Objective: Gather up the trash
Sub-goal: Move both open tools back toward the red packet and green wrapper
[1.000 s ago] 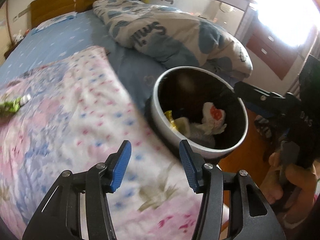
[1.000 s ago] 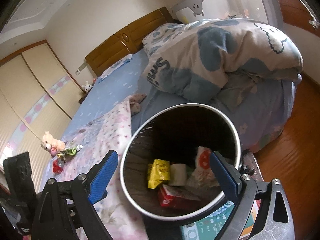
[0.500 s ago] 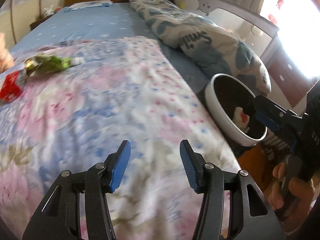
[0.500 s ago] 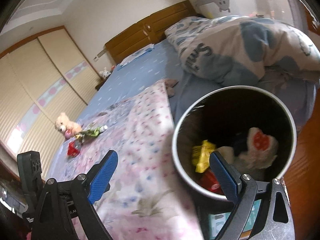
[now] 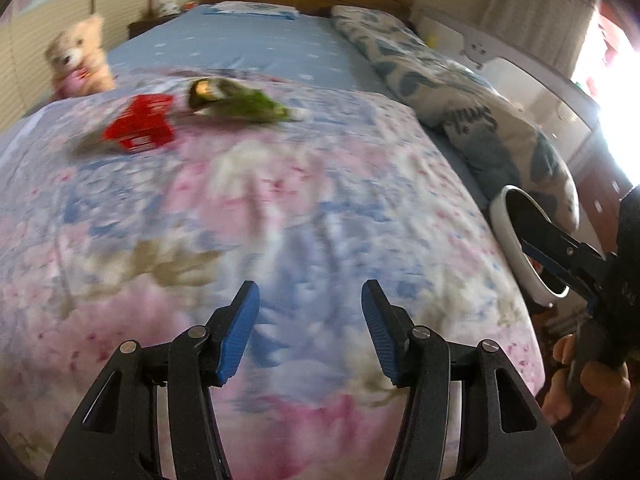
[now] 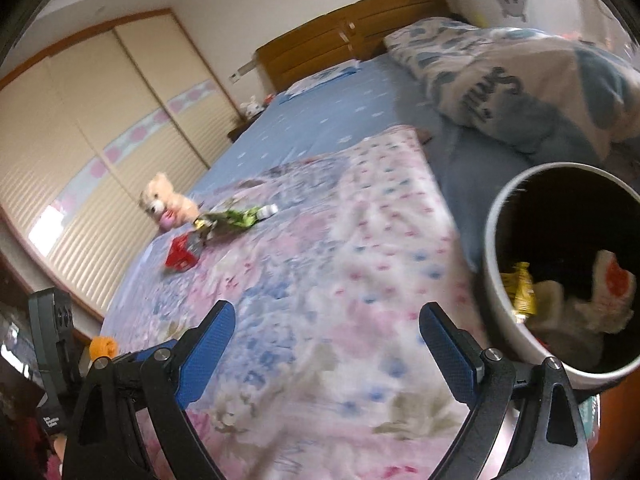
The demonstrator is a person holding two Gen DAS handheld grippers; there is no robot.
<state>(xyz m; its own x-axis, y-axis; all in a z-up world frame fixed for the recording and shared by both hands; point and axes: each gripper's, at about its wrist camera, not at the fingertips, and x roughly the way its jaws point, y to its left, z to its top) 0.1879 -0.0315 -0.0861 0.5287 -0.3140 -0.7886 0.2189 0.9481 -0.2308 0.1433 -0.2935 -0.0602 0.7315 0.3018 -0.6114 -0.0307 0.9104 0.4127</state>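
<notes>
Trash: 1 red carton (image 5: pixel 140 128), 1 green wrapper (image 5: pixel 240 100) on quilt (image 5: pixel 320 208); both grippers' fingers (image 5: pixel 236 332) apart, empty.

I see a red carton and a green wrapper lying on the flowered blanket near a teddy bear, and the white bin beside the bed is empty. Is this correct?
Not quite: the bin is not empty. The right wrist view shows a yellow wrapper and crumpled white paper inside it. The red carton and green wrapper do lie on the blanket near the teddy bear.
</notes>
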